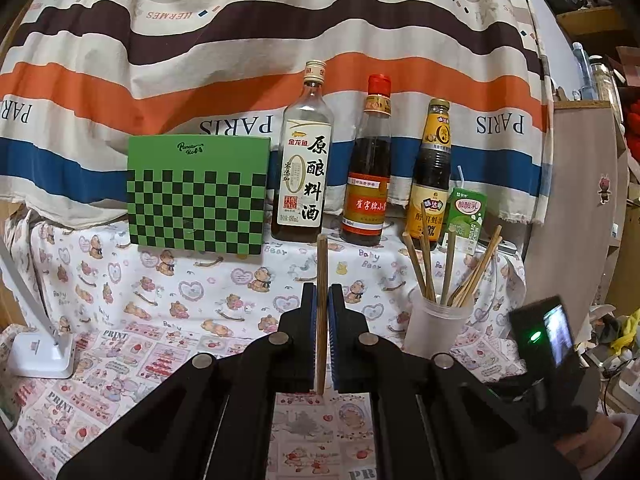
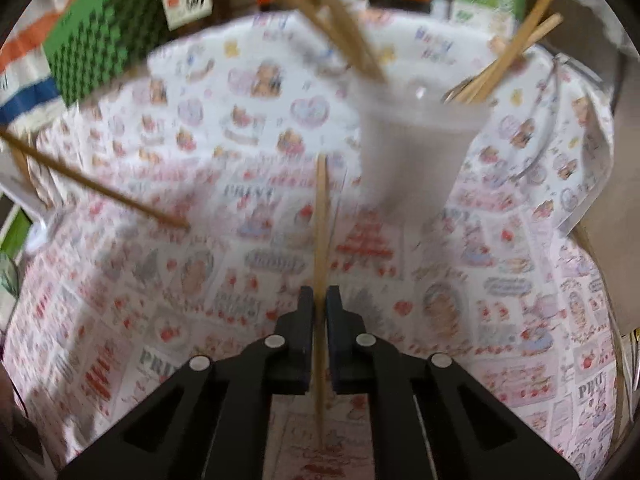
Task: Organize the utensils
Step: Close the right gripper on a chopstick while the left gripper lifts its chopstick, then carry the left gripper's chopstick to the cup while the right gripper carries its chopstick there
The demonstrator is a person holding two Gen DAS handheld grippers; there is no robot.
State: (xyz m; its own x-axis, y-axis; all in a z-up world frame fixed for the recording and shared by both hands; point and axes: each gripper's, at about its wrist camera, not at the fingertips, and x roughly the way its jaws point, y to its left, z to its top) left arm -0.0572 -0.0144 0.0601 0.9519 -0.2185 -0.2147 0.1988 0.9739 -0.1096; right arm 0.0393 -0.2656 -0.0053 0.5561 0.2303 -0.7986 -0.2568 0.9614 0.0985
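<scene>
Chopsticks: each hand-held gripper, left [image 1: 321,296] and right [image 2: 320,298], pinches one; several fill one cup [image 1: 436,330].

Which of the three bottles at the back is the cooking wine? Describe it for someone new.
Start at the green checkered box standing against the striped cloth backdrop. The bottle right beside it is the cooking wine bottle: clear glass, cream cap, white label with big black characters. Its neighbours, a red-capped bottle and a yellow-labelled bottle, hold dark liquid.

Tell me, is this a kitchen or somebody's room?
Probably a home table set up like a kitchen corner: a teddy-bear print tablecloth, three tall sauce bottles, and a frosted plastic cup of wooden chopsticks.
</scene>
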